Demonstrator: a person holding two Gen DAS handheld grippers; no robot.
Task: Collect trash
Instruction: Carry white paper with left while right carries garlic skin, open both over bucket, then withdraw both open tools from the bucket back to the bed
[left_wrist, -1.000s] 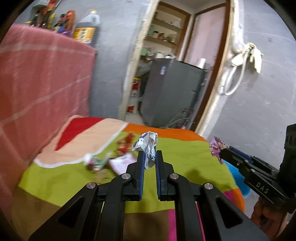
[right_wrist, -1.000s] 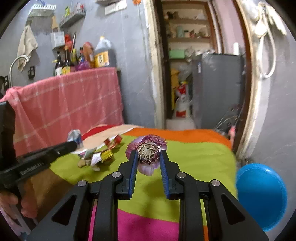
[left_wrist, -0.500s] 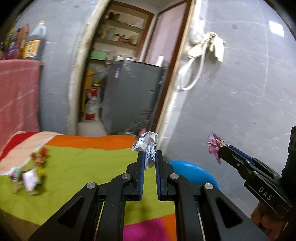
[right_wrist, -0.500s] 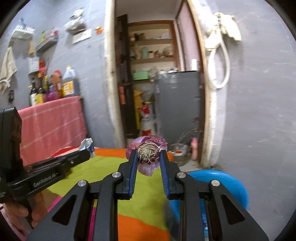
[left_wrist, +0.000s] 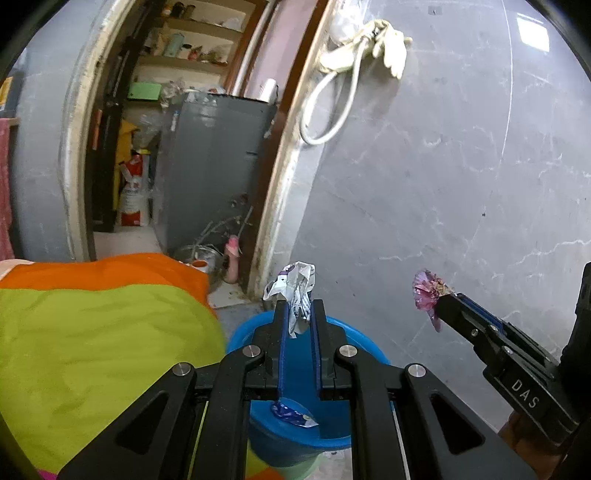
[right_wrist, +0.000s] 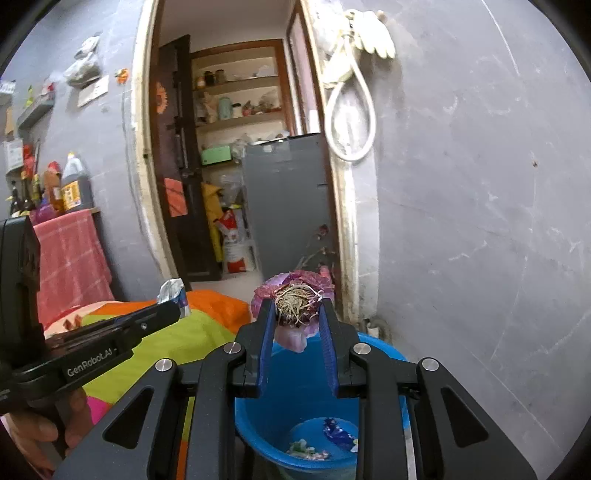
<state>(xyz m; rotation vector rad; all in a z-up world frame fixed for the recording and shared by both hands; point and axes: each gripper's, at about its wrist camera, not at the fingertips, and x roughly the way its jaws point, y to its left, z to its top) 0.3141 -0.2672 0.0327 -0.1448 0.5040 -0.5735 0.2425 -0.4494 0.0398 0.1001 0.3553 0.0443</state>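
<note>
**Two pieces of trash brought over the blue bucket**

Where a second ago the bright bedspread with its scattered litter filled both views, a blue bucket (left_wrist: 364, 341) is now seen at lower centre of each frame, directly beneath the fingertips. The bedspread (left_wrist: 92, 332) has been pushed to the lower left, and the grey wall and the open doorway take up the rest. It is judged from this that the carry is nearly done and that only the release is left.

The left gripper (left_wrist: 297, 314) is closed narrowly on a crumpled white wrapper (left_wrist: 295, 286), held at centre of the left view above the bucket's far rim. The right gripper (right_wrist: 297, 314) is clamped on a purple onion scrap (right_wrist: 295, 301) with a tuft of dry roots, held at centre of the right view over the bucket's opening.

Counted: two grippers, each holding one piece, so two pieces are in the air. One bucket is seen. Inside it, in the right view, one dark blue wrapper (right_wrist: 338, 434) and a small pale heap (right_wrist: 304, 448) are made out; how many pieces are in the heap cannot be told. One hand (right_wrist: 37, 435) is partly seen at lower left.
</note>
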